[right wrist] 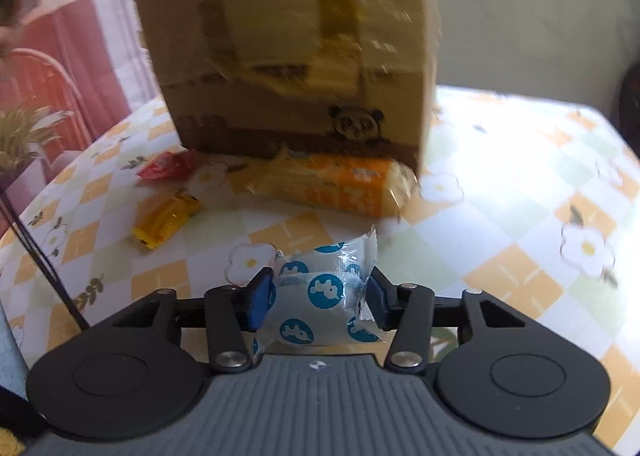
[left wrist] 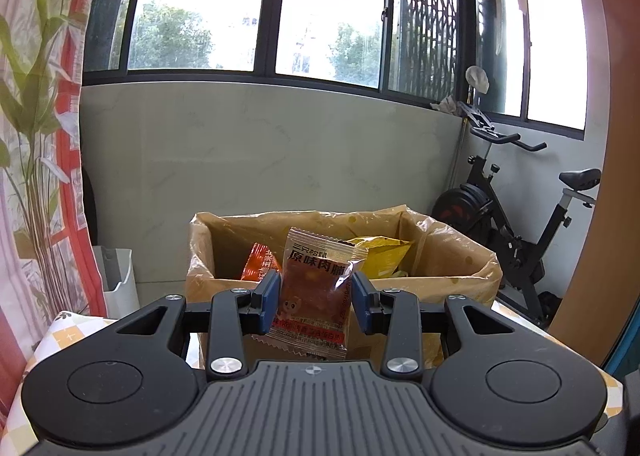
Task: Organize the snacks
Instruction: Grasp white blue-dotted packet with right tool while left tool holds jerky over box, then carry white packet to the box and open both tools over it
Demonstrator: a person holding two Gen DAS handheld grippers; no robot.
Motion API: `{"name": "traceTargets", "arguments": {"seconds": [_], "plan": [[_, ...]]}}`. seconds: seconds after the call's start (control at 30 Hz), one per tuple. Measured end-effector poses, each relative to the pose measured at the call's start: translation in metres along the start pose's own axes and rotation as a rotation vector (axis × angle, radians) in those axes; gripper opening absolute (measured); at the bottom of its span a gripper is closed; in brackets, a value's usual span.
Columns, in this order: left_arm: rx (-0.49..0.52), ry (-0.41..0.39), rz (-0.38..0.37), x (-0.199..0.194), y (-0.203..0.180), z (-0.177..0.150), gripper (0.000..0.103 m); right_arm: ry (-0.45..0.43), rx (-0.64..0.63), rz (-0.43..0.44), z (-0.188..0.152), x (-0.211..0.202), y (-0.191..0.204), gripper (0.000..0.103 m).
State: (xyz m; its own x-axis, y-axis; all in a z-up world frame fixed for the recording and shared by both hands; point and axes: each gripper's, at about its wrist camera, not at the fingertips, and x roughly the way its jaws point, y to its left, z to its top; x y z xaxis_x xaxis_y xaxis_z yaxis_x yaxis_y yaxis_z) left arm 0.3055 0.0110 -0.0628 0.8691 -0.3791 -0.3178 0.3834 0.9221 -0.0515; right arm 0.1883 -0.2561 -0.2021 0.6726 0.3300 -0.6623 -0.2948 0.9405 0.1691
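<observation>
The reddish-brown plastic snack sachet with dark printed characters (left wrist: 316, 288) stands upright, its long axis vertical and its crimped top edge up, held in the air just in front of the open cardboard box lined with a yellowish plastic bag (left wrist: 456, 280). The left gripper (left wrist: 316, 302) has narrowed its blue pads (left wrist: 269, 302) onto the sachet's two side edges and grips it there. Inside the box lie an orange packet (left wrist: 260, 262) and a yellow crinkled bag (left wrist: 380, 252).

The clear plastic pouch printed with blue round animal marks (right wrist: 320, 296) lies on the checked flower-patterned tablecloth (right wrist: 500, 216), its long axis running away from the camera and one twisted corner pointing up and away. The right gripper (right wrist: 318, 298) is partly closed around the pouch, both blue pads pressing its sides.

Beyond it on the cloth lie an orange and pale yellow wrapped snack bar (right wrist: 340, 184), crosswise against the foot of the box, a small yellow wrapped sweet (right wrist: 166, 226) and a small red wrapper (right wrist: 166, 170) to the left. The box wall is blurred in the right wrist view. An exercise bike (left wrist: 516, 216) stands behind.
</observation>
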Motion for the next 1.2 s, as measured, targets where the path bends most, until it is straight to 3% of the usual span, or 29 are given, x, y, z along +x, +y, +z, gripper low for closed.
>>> {"name": "traceTargets", "arguments": {"seconds": [0.2, 0.5, 0.67, 0.87, 0.9, 0.97, 1.2], "plan": [[0.003, -0.012, -0.009, -0.001, -0.006, 0.003, 0.041, -0.151, 0.015, 0.041, 0.037, -0.03, 0.0, 0.05], [-0.005, -0.034, -0.009, 0.02, -0.003, 0.028, 0.041, -0.485, -0.054, 0.064, 0.16, -0.072, -0.001, 0.051], [-0.001, -0.002, 0.011, 0.051, -0.003, 0.037, 0.041, -0.457, -0.03, 0.011, 0.208, -0.03, -0.006, 0.051], [-0.016, 0.05, 0.04, 0.08, 0.004, 0.037, 0.047, -0.35, 0.008, -0.035, 0.217, 0.017, -0.003, 0.053], [-0.023, 0.06, 0.044, 0.082, 0.007, 0.036, 0.053, -0.347, 0.017, -0.041, 0.215, 0.018, -0.003, 0.055], [-0.026, 0.068, 0.056, 0.08, 0.012, 0.033, 0.06, -0.363, 0.044, -0.046, 0.209, 0.016, -0.005, 0.072], [0.003, 0.047, 0.041, 0.035, 0.028, 0.021, 0.061, -0.438, 0.07, 0.027, 0.185, -0.017, 0.01, 0.072]]}}
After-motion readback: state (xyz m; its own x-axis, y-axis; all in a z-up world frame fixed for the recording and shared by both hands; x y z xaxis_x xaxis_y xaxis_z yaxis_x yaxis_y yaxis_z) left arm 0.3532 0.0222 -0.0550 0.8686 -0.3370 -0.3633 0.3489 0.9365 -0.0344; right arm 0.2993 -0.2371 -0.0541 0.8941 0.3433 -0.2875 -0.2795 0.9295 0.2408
